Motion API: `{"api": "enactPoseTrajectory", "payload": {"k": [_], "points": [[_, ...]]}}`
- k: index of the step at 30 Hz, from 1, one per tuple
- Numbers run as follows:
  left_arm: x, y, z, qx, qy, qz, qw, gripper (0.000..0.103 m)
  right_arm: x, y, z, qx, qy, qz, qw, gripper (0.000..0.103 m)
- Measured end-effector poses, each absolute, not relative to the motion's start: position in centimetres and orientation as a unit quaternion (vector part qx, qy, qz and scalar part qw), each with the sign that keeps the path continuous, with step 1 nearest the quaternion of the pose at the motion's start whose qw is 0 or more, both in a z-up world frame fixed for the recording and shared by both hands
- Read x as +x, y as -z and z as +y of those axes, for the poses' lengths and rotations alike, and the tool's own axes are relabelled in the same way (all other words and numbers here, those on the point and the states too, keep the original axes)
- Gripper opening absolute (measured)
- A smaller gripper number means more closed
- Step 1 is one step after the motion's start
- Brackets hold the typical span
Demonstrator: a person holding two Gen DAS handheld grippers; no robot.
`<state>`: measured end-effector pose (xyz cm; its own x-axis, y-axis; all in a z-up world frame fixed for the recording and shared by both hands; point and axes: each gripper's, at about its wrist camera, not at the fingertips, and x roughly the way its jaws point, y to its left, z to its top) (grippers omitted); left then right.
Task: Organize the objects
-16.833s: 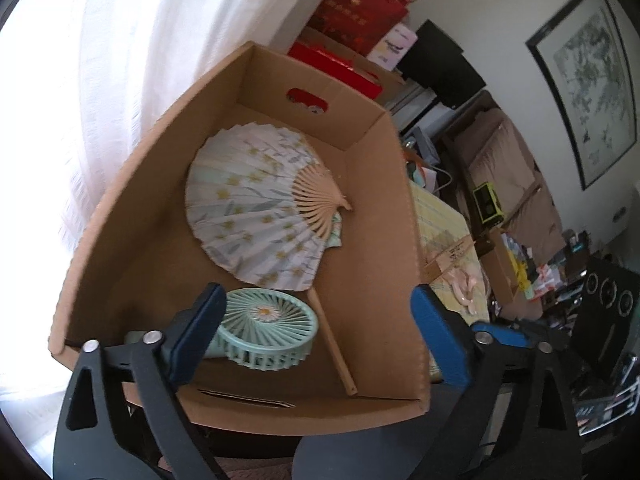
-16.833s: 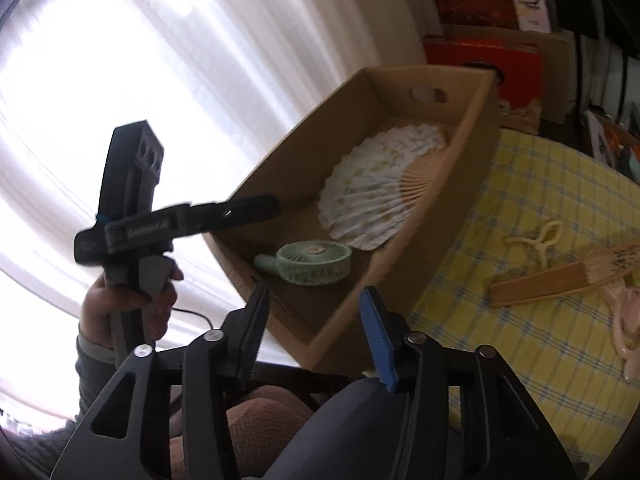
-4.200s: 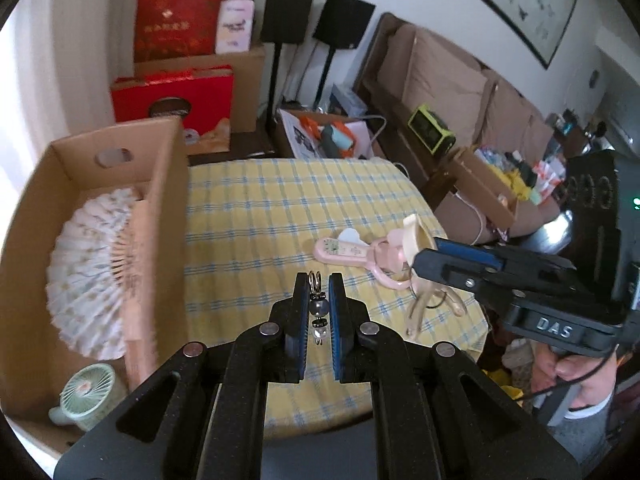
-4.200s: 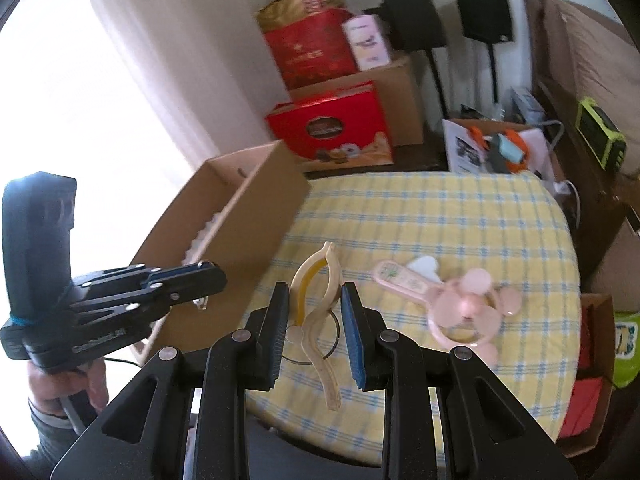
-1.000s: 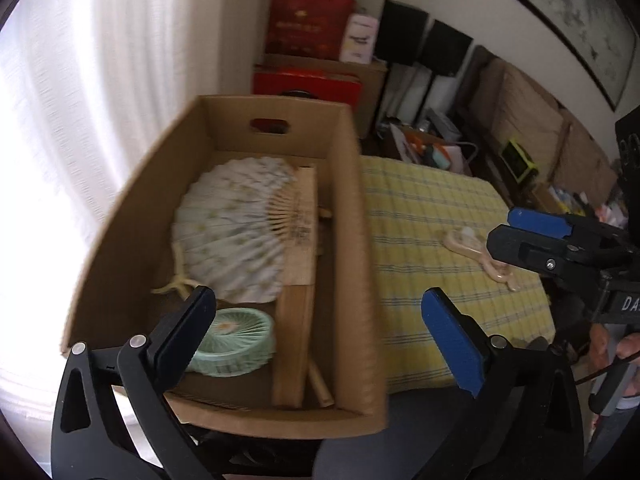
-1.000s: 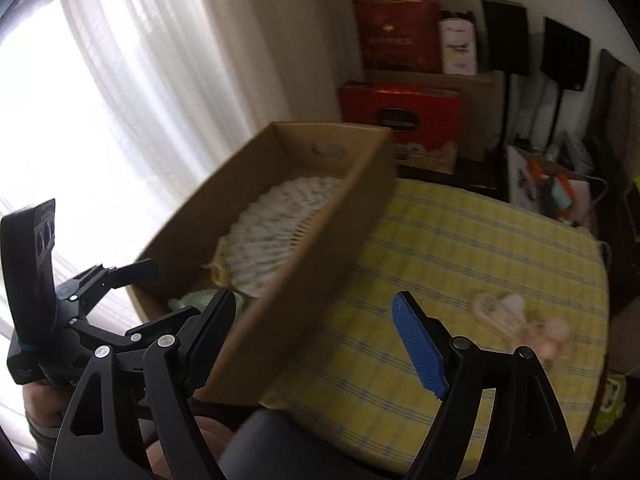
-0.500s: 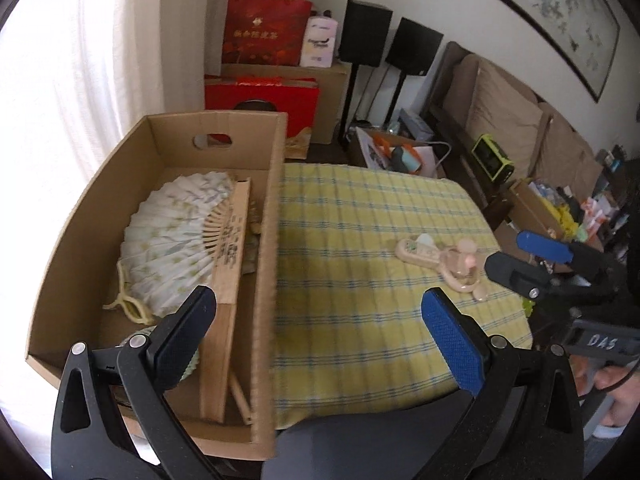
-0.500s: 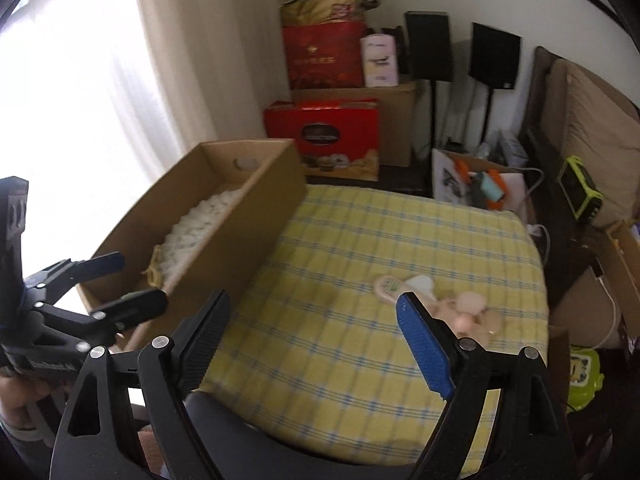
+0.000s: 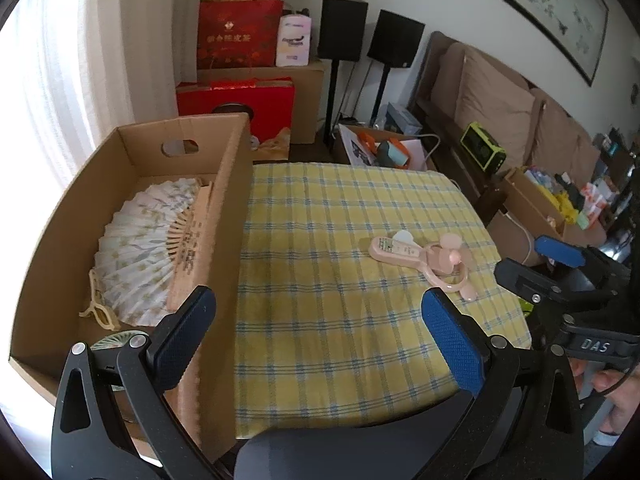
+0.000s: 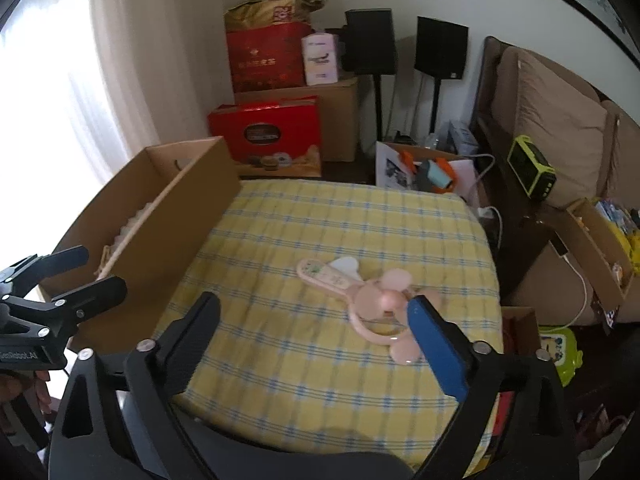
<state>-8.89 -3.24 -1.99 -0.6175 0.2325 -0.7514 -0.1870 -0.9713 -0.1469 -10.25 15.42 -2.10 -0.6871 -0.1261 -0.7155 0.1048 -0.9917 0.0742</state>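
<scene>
A pink hand fan (image 9: 424, 256) (image 10: 360, 284) lies on the yellow checked tablecloth (image 9: 320, 200). The cardboard box (image 9: 232, 168) (image 10: 188, 200) at the table's left holds an open paper fan (image 9: 136, 236), a folded wooden fan (image 9: 192, 248), a green hand fan (image 9: 120, 338) and a cream clip (image 9: 98, 312). My left gripper (image 9: 316, 294) (image 10: 104, 270) is open and empty, over the box's near right corner. My right gripper (image 10: 313, 300) (image 9: 536, 264) hovers just before the pink fan; its jaws are opening, with nothing between them.
Red gift boxes (image 9: 236, 100) and two black speakers (image 9: 344, 28) stand behind the table. A brown sofa (image 9: 496, 108) and open boxes of clutter (image 10: 600, 248) fill the right side. A bright curtained window (image 9: 48, 80) is on the left.
Both views have swung right, from the box toward the table. The right gripper's jaws have widened, and the pink fan now lies close in front of it.
</scene>
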Motion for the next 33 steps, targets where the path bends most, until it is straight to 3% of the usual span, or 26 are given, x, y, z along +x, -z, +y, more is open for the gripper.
{"api": "enactPoseTrajectory", "payload": {"k": [13,33], "points": [[-10.2,3.7,0.5,-0.436,-0.89,-0.019,0.134,0.103,-10.7,3.3,20.4,0.399,0.916,-0.04,0.022,0.103],[-19.4,9.8,3.9,-0.469,-0.864,-0.1,0.157,0.103,-12.6,10.2,28.5,0.43,0.887,-0.167,0.002,0.102]]}}
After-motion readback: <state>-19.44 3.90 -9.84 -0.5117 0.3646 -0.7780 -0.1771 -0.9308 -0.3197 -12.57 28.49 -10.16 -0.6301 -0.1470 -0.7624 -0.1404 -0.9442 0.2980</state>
